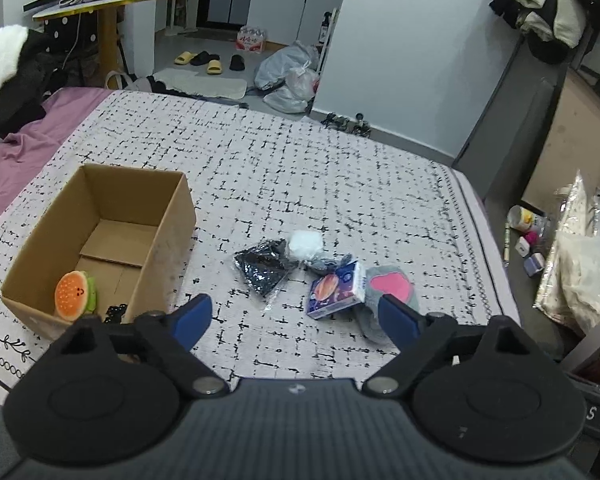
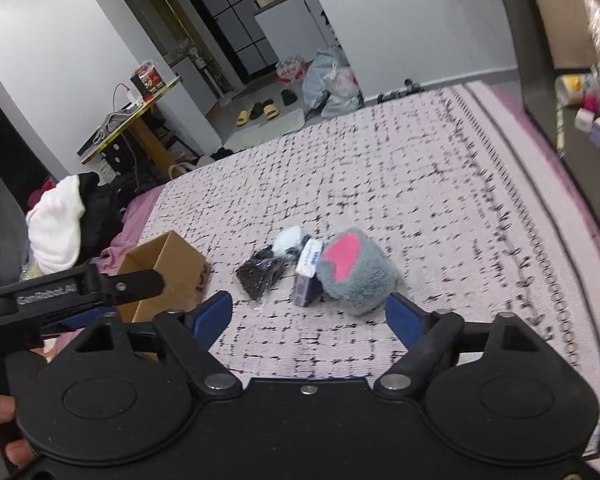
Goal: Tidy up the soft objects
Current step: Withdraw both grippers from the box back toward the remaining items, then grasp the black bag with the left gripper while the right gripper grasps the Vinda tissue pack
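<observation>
A brown cardboard box (image 1: 156, 240) stands open on the patterned bedspread (image 1: 300, 168), holding an orange burger plush (image 1: 74, 294) and a small black item. To its right lie a black bag (image 1: 262, 266), a white soft bundle (image 1: 306, 245), a blue tissue pack (image 1: 336, 290) and a grey plush with a pink patch (image 1: 392, 288). My left gripper (image 1: 296, 316) is open and empty above the bed, near the pile. My right gripper (image 2: 310, 312) is open and empty, just short of the grey plush (image 2: 356, 270), tissue pack (image 2: 308, 276), black bag (image 2: 260, 274) and box (image 2: 172, 276).
Purple sheet and a heap of white and black clothes (image 1: 8, 76) lie at the bed's left. The bed's right edge drops to a floor with small items and bags (image 1: 572, 264). Slippers and plastic bags (image 1: 288, 76) lie beyond the far edge. The left gripper's arm (image 2: 68, 292) crosses the right view.
</observation>
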The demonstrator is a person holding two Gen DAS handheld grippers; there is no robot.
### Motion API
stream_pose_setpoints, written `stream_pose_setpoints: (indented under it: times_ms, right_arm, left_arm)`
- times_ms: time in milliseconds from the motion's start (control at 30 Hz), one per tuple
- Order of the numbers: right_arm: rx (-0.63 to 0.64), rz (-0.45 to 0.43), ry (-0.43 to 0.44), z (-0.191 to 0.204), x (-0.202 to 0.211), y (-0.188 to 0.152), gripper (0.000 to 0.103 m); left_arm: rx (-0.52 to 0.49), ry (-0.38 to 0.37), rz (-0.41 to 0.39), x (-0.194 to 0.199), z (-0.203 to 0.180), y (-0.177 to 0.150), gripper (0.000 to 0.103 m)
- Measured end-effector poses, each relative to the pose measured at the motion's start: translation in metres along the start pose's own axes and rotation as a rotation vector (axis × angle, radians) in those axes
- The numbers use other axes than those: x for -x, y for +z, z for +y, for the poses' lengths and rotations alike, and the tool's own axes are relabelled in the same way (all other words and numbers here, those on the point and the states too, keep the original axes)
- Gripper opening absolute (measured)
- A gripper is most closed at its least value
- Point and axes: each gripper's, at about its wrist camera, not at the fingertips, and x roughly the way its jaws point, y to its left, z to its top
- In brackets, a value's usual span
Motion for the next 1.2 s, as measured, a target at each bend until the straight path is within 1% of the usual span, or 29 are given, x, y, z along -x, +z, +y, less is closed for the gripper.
stream_pose_setpoints:
  times_ms: [67,200,233,300,333,467,600,700,767,867,900,1067,1200]
  right_arm:
    - [-0.011,0.014,0.015,0.000,-0.010,0.001,0.081]
    - [-0.045,0.047,0.040,-0.001,-0.033,0.002,0.070]
    - [-0.060,0.056,0.046,-0.001,-0.039,0.003,0.069]
    - [-0.083,0.067,0.056,-0.001,-0.050,0.002,0.068]
    - [-0.092,0.072,0.061,0.000,-0.056,0.002,0.068]
    - [-0.135,0.099,0.075,0.002,-0.077,0.002,0.064]
    - [-0.145,0.110,0.080,0.003,-0.097,0.001,0.061]
    - [-0.207,0.115,0.100,-0.003,-0.111,0.000,0.061]
    - [-0.240,0.116,0.096,-0.008,-0.120,-0.001,0.061]
    - [-0.292,0.121,0.067,-0.016,-0.132,-0.004,0.051]
    - [-0.306,0.124,0.056,-0.018,-0.136,-0.005,0.050]
    - [-0.295,0.136,0.053,-0.017,-0.149,-0.005,0.050]
    - [-0.306,0.151,0.048,-0.021,-0.159,-0.004,0.050]
  left_arm:
    - [0.012,0.008,0.013,-0.008,0.002,0.001,0.085]
    - [0.022,0.022,0.036,-0.025,0.007,0.006,0.082]
    - [0.023,0.025,0.039,-0.029,0.008,0.008,0.081]
    - [0.029,0.029,0.048,-0.037,0.010,0.011,0.072]
    - [0.036,0.029,0.057,-0.042,0.012,0.013,0.071]
    - [0.048,0.035,0.078,-0.059,0.017,0.021,0.071]
    - [0.060,0.031,0.102,-0.077,0.021,0.029,0.071]
    - [0.069,0.022,0.110,-0.091,0.022,0.034,0.071]
    - [0.076,0.024,0.113,-0.101,0.023,0.037,0.071]
    - [0.100,0.017,0.125,-0.117,0.026,0.040,0.071]
    - [0.105,0.017,0.130,-0.121,0.026,0.040,0.071]
    - [0.134,0.010,0.170,-0.149,0.028,0.040,0.072]
    - [0.132,0.028,0.189,-0.167,0.028,0.038,0.072]
